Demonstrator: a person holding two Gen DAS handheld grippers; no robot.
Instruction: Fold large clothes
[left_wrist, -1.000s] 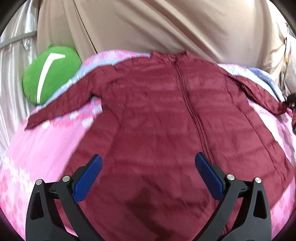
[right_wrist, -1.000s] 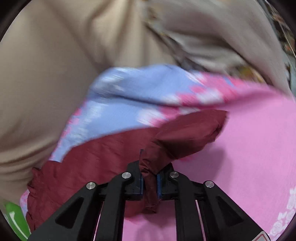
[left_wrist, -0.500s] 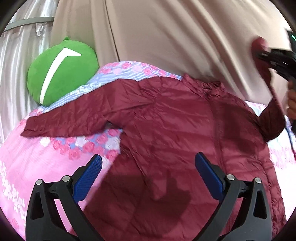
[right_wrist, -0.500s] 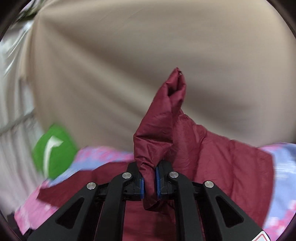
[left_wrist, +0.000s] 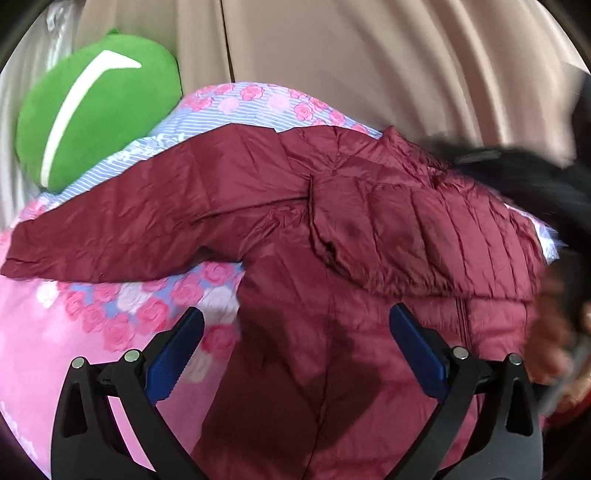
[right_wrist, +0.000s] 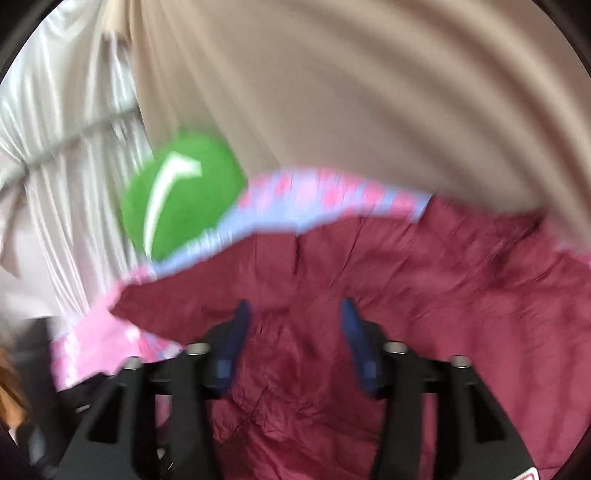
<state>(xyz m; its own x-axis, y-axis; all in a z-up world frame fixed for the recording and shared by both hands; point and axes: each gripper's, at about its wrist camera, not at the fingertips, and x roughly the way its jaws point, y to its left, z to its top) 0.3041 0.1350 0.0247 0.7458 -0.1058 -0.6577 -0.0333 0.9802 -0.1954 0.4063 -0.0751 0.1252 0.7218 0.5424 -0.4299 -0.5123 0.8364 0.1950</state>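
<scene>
A dark red jacket is spread front-up on a pink flowered bedspread, with its collar toward the far edge of the bed. One sleeve is laid across the chest, its cuff lying near the middle of the front. The other sleeve is stretched out flat toward the left edge of the bed, where its cuff rests on the bedspread. The zipper is seen running down the lower front.

The left gripper is held above the lower front of the jacket, its blue-padded fingers spread wide with nothing between them. The right gripper is held over the jacket as well, its fingers parted and empty; that view is blurred, so whether the fabric is touched cannot be told. A blurred hand is seen at the right edge of the left wrist view.

A green round cushion with a white curved stripe is propped at the far left corner of the bed, touching the bedspread. A beige curtain is hung behind the bed, and a pale silvery curtain beside it to the left.
</scene>
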